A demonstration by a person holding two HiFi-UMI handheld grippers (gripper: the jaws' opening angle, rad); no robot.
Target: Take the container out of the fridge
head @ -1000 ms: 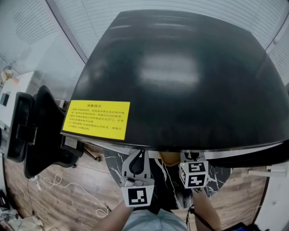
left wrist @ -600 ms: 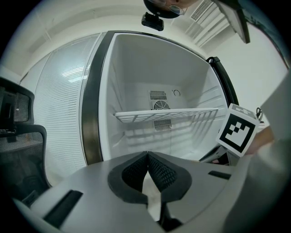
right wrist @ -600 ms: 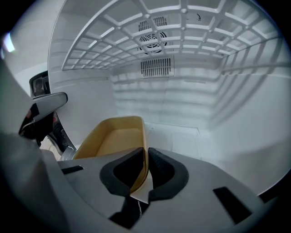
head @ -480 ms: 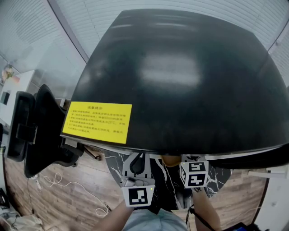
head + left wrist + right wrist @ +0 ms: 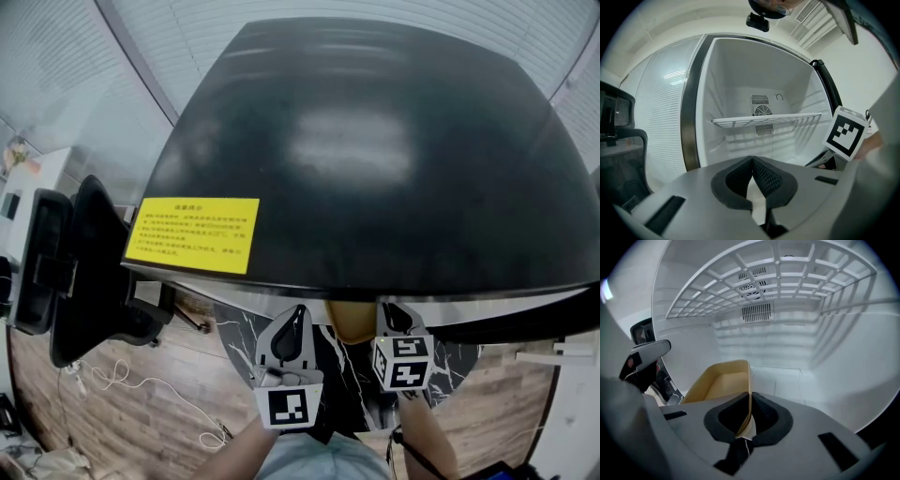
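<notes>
Container (image 5: 721, 383) slid outward, right gripper (image 5: 749, 398) closing on it.

Top of fridge (image 5: 375, 150) – glossy black, smooth, bright glare patches. On it yellow label (image 5: 192, 236): matt, paper-like sticker. Inside, fridge walls (image 5: 843, 362) smooth white plastic, soft sheen. White shelf (image 5: 764, 120): coated wire grid. Tan container (image 5: 723, 380): thin smooth plastic, low sheen. Shell of left gripper (image 5: 752, 159) matt grey plastic; its pads (image 5: 765, 177) black, cross-hatched, rubbery look. Below, floor (image 5: 131, 412) – wood-grain planks, matt.
</notes>
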